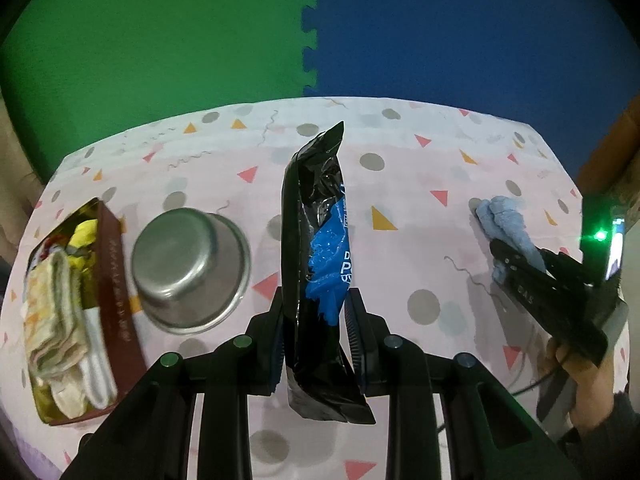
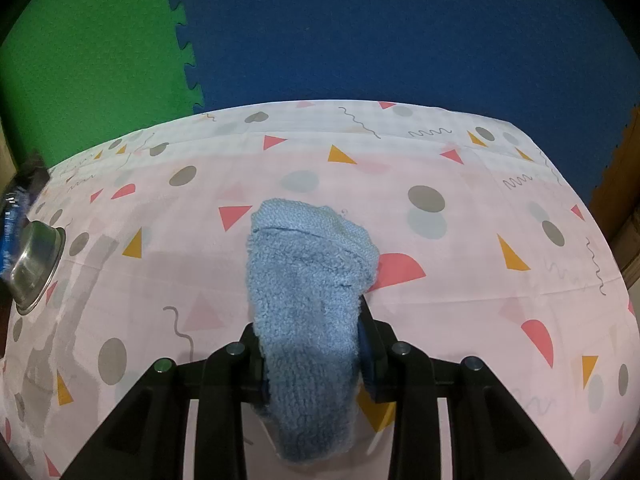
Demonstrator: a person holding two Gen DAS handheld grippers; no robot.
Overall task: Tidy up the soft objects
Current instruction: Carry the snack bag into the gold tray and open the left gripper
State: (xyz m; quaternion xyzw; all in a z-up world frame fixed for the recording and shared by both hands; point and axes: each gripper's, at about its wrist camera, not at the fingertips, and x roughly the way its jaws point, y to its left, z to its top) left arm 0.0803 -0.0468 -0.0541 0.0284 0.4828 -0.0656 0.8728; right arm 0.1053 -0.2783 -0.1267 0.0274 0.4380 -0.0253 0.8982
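My left gripper (image 1: 316, 308) is shut on a black and blue snack packet (image 1: 318, 248) and holds it on edge above the table. My right gripper (image 2: 310, 328) is shut on a light blue fuzzy sock (image 2: 308, 280) just above the tablecloth. The right gripper (image 1: 516, 264) and the sock (image 1: 504, 220) also show at the right of the left wrist view. A dark red box (image 1: 116, 280) at the left holds folded cloths and socks (image 1: 52, 316).
An upturned steel bowl (image 1: 192, 268) stands between the red box and the packet; it also shows at the left edge of the right wrist view (image 2: 34, 268). The table has a pink patterned cloth (image 2: 440, 208). Green and blue foam mats (image 1: 308, 28) stand behind.
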